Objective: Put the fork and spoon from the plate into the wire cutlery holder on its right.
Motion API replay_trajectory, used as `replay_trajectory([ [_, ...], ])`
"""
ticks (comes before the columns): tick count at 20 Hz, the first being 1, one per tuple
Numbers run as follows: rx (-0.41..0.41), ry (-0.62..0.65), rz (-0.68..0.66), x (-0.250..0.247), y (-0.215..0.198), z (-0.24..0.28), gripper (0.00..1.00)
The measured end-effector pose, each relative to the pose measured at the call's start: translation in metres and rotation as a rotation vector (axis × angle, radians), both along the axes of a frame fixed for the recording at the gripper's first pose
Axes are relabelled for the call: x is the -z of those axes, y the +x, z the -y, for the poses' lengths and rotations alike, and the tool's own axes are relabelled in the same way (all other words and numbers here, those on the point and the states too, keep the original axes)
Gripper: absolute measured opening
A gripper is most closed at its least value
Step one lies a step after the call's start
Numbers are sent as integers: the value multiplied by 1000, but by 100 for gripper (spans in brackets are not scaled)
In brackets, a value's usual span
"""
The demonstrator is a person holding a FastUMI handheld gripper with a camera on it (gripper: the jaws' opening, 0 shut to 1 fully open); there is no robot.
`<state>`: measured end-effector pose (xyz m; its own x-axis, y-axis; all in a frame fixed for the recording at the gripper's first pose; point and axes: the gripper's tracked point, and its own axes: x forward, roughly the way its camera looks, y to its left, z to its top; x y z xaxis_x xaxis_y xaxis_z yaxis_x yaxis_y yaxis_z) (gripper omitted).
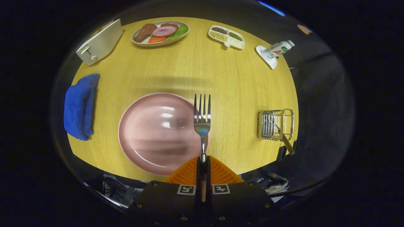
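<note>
Fork (pixel 202 121): handle hidden between the closed fingers (pixel 189 171). Plate (pixel 159 132): surface smeared by motion blur; near rim, six o'clock, covered by fingers. Cutlery holder (pixel 276 124), three o'clock: utensil (pixel 285 140) inside, head hidden by wires, type unreadable.

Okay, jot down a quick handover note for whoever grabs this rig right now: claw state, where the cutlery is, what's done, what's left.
Claw: shut on the fork, held by its handle with the tines pointing ahead, over the pink plate's right rim.
Wire cutlery holder: right of the plate, with a utensil handle sticking out of it, apparently the spoon.
Done: plate emptied, fork picked up.
Left: carry the fork right and drop it into the holder.
</note>
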<state>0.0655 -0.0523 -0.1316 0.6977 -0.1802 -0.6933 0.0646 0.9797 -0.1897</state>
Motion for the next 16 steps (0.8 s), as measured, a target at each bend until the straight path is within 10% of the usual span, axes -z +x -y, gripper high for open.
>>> replay_trajectory([
  [16, 262, 71, -20, -26, -16, 148, 5],
])
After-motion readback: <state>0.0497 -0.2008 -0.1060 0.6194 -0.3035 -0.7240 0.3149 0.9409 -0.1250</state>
